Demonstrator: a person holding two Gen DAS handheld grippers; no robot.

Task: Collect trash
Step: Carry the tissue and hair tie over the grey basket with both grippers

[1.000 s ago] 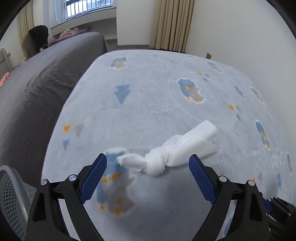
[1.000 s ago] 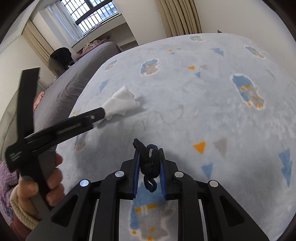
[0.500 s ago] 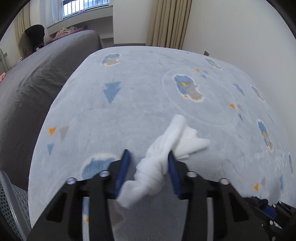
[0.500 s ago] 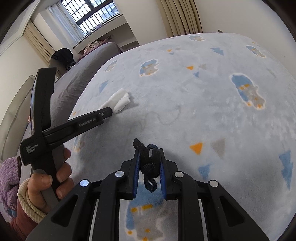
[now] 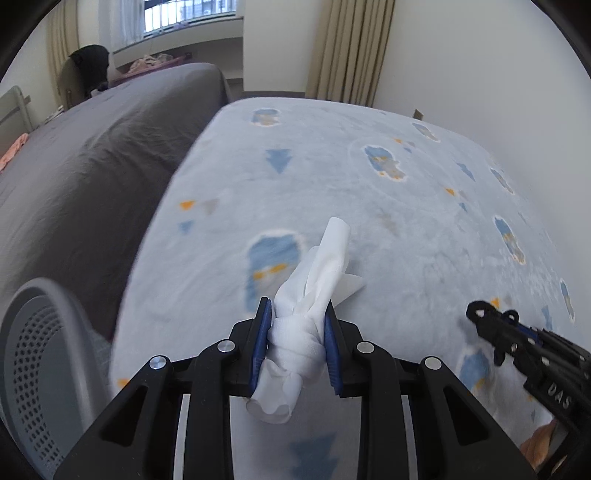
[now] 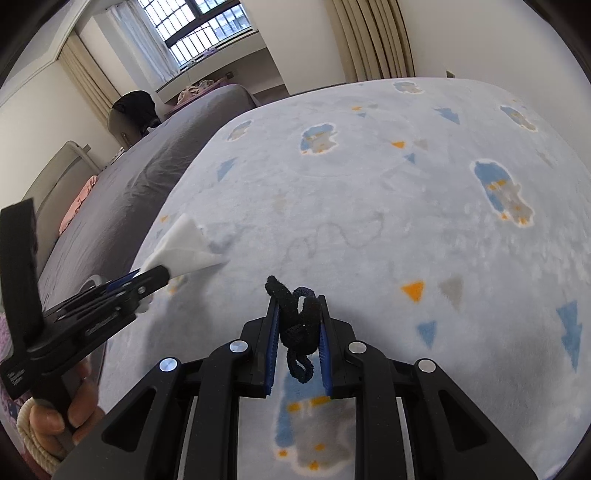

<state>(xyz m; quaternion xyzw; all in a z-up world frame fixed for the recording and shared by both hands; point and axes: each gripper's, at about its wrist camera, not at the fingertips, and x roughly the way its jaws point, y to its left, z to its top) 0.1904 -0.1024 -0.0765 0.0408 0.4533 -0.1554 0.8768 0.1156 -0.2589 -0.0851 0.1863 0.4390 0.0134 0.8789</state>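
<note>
Knotted tissue: clamped between left gripper jaws, tail hanging below | black hair tie: pinched in right gripper jaws | risk: loose tissue tail catches perforated bin rim, pulls free.

We see daylight entering through the barred window at the far end of the room; both views are bright and evenly lit, with white walls reflecting it. The window panes are blown out to near white in the left wrist view. Shadows are soft: a faint grey one lies on the blue blanket just beside the white tissue. Nearer the camera than the window, the blanket and grey basket are smeared by motion blur in the left wrist view; the right wrist view is sharp. Fisheye bending curves the curtains and blanket edges, and dark vignette fills the corners.
</note>
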